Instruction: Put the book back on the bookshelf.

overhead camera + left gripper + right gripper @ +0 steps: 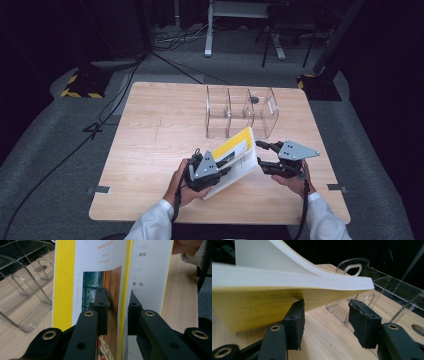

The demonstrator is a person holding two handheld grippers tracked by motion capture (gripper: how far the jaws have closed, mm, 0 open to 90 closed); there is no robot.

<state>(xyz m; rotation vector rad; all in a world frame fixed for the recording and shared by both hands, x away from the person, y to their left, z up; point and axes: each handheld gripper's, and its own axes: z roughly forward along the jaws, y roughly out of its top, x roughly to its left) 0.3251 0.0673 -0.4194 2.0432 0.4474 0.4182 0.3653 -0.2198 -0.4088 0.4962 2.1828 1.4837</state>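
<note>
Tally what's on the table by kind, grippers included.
Book, yellow-edged paperback: 1
Clear acrylic divider rack: 1
Handheld grippers: 2, left gripper and right gripper
Total: 4

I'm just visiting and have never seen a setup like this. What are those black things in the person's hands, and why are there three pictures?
There is no robot here: a person holds a hand-operated gripper in each hand. The high view looks down on the wooden table. The other two pictures come from small cameras riding on the grippers, looking along their black jaws.

On the table stands a clear plastic organizer with compartments. The left gripper is clamped on a yellow-edged paperback book, holding it tilted above the table. The right gripper sits open beside the book's edge, its jaws apart and gripping nothing.
</note>
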